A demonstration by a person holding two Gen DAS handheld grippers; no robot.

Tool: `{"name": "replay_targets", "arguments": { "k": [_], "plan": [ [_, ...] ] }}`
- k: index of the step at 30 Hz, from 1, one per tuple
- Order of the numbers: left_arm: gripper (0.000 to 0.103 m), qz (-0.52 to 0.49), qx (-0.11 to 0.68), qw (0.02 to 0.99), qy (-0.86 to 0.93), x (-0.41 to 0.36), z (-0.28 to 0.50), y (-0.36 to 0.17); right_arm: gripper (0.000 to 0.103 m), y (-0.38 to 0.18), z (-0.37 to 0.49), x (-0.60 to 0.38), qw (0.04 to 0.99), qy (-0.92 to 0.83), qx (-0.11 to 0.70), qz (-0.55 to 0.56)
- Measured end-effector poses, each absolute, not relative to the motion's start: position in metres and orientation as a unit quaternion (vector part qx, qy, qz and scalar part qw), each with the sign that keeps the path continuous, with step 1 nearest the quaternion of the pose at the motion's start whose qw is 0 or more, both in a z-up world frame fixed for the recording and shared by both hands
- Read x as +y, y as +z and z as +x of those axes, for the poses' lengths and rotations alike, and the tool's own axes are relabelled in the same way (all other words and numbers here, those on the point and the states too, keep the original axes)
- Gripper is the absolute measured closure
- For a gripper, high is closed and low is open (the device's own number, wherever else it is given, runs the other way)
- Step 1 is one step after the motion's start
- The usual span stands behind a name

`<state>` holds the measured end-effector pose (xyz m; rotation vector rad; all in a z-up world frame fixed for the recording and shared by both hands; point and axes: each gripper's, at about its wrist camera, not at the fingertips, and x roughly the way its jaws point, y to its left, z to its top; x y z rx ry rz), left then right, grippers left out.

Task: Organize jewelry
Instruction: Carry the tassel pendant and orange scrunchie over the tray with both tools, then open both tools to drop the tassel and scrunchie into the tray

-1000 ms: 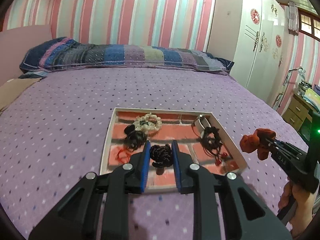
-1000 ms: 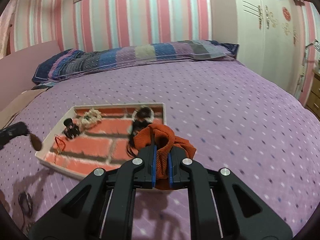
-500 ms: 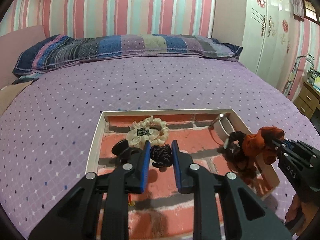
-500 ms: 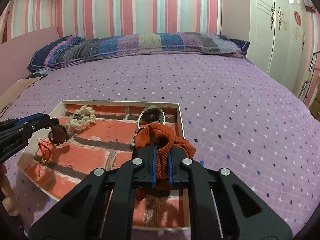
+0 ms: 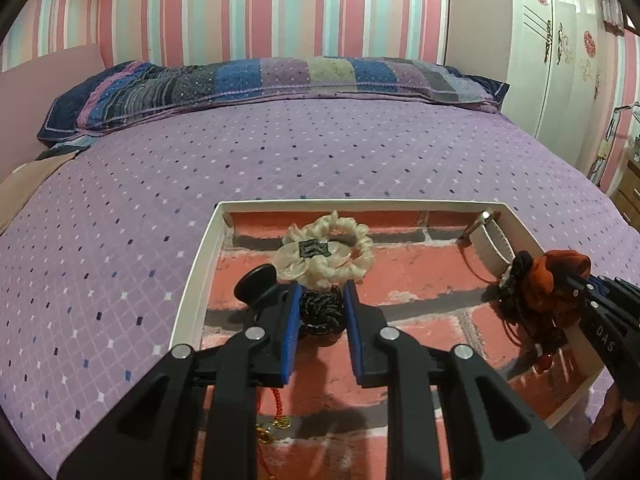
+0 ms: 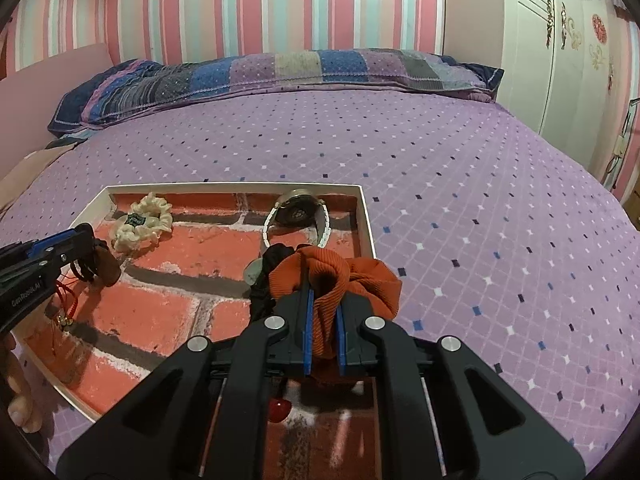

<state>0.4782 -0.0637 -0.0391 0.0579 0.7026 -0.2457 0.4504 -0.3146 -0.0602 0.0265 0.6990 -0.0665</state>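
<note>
Place: you are working in a home bedroom.
Bed: a wide bed with a purple diamond-dotted cover (image 5: 280, 168) fills your view.
Pillow: a long patchwork bolster in blue, purple and grey (image 5: 272, 80) lies along its head.
Walls: pink, teal and white striped wallpaper (image 5: 248, 8) stands behind it.
Storage: a white wardrobe with red floral decals (image 5: 560, 40) stands to your right.

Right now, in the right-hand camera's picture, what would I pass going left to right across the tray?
Left tool holding a dark hair tie → cream scrunchie → watch → orange scrunchie pinched in the right tool → tray edge, then purple bedspread.
</note>
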Motion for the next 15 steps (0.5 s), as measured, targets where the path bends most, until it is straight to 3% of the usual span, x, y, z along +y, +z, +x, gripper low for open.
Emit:
{"name": "replay_targets", "arguments": {
  "k": [8,10,12,15],
  "plan": [
    [0.079,0.055,0.336,0.933,-0.115,-0.071,0.470,-0.041,0.081,-0.062,0.451,-0.311,0.938,-0.024,0.346,0.009],
    [0.071,0.058,0.335,0.934,-0.115,-0.072,0.469,-0.042,0.074,-0.062,0.450,-0.309,0.938,-0.019,0.347,0.005],
    [0.055,0.063,0.326,0.937,-0.113,-0.072,0.465,-0.041,0.067,-0.062,0.449,-0.307,0.938,-0.017,0.346,0.001],
    [0.054,0.066,0.323,0.937,-0.116,-0.073,0.462,-0.041,0.065,-0.063,0.449,-0.305,0.937,-0.016,0.348,-0.002]
  ]
}}
